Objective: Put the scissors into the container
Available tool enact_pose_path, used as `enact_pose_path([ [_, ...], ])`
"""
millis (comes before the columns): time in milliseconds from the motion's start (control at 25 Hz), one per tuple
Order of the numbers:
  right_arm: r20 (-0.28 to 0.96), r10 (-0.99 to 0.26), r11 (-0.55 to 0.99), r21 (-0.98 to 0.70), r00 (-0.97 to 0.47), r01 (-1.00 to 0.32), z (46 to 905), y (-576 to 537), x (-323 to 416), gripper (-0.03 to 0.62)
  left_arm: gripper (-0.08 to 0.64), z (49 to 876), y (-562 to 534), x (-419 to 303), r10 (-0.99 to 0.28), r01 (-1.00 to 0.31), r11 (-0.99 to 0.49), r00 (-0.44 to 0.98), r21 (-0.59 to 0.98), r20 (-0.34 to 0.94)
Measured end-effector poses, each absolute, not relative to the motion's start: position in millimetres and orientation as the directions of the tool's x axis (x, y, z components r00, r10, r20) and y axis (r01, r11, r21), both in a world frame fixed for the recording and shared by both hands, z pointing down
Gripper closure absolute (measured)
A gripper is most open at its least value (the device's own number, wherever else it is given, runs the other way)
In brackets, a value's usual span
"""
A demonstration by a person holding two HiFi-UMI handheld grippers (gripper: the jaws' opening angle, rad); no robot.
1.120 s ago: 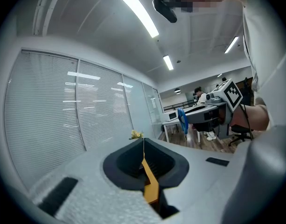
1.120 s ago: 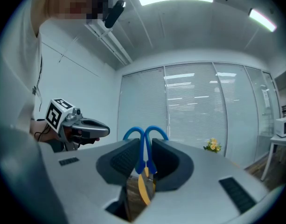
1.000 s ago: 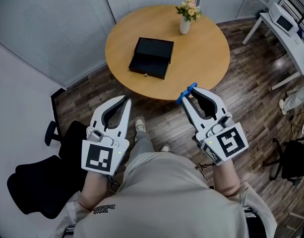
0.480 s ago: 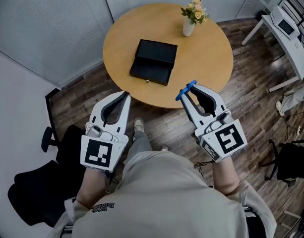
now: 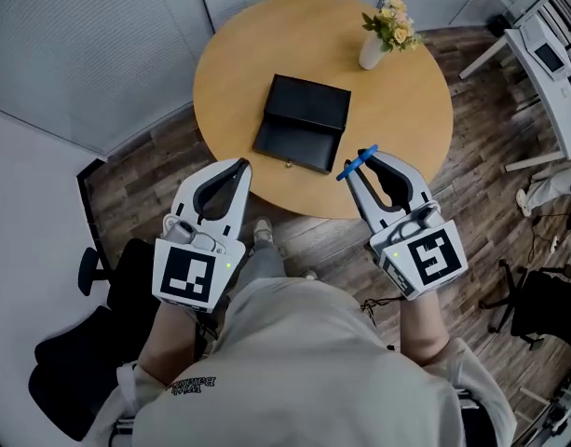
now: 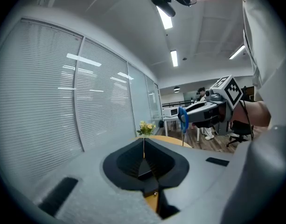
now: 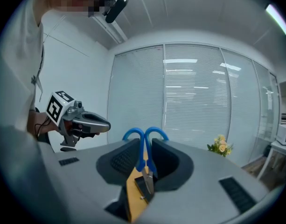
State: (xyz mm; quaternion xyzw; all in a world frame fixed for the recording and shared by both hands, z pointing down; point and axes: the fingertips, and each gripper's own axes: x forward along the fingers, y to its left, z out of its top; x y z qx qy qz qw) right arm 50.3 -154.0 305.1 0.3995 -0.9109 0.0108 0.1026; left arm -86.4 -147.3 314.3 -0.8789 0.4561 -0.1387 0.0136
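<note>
My right claw (image 5: pixel 367 160) grips the scissors (image 7: pixel 144 158). My left claw (image 5: pixel 239 167) is closed, empty. The box (image 5: pixel 304 119) sits at 12 o'clock on the surface (image 5: pixel 411 110).

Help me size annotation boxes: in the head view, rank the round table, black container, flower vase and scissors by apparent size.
1. Round table
2. Black container
3. Flower vase, counting its flowers
4. Scissors: only the blue handles show past the right gripper, and they are nearer the camera, so this last place is unsure.
</note>
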Motion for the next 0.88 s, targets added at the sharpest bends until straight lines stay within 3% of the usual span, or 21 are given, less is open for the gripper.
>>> enact_pose_path([
  [880, 0.462, -0.702, 0.669, 0.167, -0.542, -0.724, 356.9, -265.1, -2.2, 0.497, 0.537, 375.8, -269.4, -138.6, -0.684, -0.702, -0.709, 0.662, -0.067, 0.307],
])
